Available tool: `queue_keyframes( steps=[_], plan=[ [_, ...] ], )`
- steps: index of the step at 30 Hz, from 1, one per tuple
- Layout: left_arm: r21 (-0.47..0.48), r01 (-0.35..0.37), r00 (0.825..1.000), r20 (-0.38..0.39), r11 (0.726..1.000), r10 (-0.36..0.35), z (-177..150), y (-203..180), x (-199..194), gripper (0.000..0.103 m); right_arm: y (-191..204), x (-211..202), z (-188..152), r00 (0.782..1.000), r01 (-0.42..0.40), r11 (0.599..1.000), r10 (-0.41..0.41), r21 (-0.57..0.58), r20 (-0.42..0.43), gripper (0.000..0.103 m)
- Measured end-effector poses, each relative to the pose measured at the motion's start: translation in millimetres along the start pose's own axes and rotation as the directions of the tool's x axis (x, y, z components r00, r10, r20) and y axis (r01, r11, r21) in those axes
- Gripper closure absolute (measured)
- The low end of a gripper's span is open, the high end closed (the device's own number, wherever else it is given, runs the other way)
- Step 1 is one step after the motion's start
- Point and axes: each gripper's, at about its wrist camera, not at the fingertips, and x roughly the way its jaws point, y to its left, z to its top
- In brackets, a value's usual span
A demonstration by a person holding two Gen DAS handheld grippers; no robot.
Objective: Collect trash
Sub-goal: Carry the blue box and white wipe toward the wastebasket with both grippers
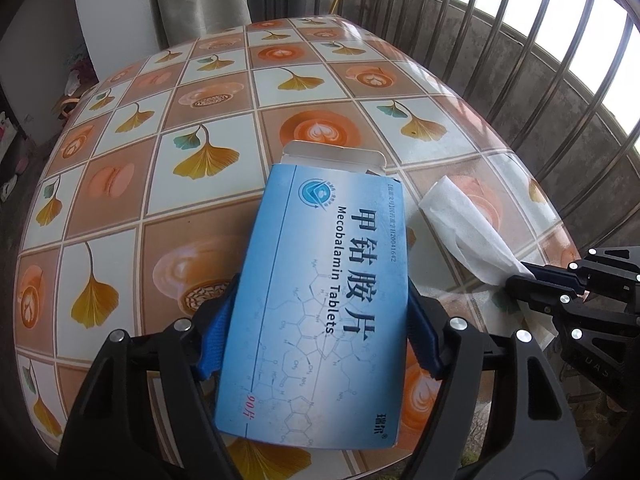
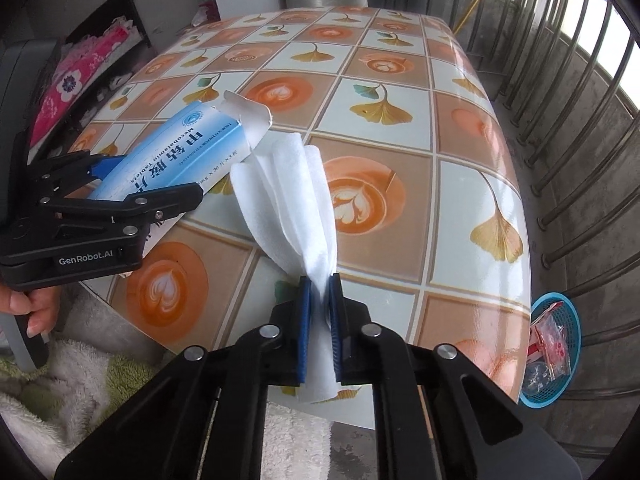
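Observation:
A blue medicine box (image 1: 324, 300) with its white end flap open is tilted over the table, and my left gripper (image 1: 320, 320) is shut on its long sides with the blue pads. From the right wrist view the box (image 2: 200, 136) sticks out of the left gripper (image 2: 148, 184) toward the table's middle. A crumpled white tissue (image 2: 288, 200) fans upward from my right gripper (image 2: 319, 292), which is shut on its lower end. In the left wrist view the tissue (image 1: 464, 224) lies to the right of the box, pinched by the right gripper (image 1: 528, 276).
The round table (image 2: 460, 208) has a glossy cloth printed with ginkgo leaves and coffee cups. A blue basket (image 2: 576, 320) holding wrappers stands on the floor at the lower right by the metal railing (image 2: 580, 140). A hand (image 2: 36, 304) grips the left tool; a towel (image 2: 80, 380) lies below.

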Motion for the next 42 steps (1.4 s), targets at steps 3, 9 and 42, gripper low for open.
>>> queue_keyframes(
  steps=[3, 9, 42],
  plan=[
    [-0.012, 0.007, 1.000, 0.013, 1.000, -0.007, -0.1, 3.0, -4.9, 0.034, -8.3, -3.2, -0.5, 0.999, -0.035, 0.997, 0.035, 0.064, 0.012, 0.097],
    [-0.023, 0.031, 0.999, 0.043, 0.999, -0.030, 0.3, 4.9, -20.1, 0.034, -24.6, -17.3, -4.5, 0.995, -0.091, 0.983, 0.082, 0.160, 0.062, 0.097],
    [0.291, 0.558, 0.810, -0.393, 0.777, -0.434, 46.3, -452.9, 86.5, 0.033, -367.7, -83.9, -231.3, 0.932, -0.106, 0.275, -0.307, 0.956, 0.192, 0.097]
  ],
)
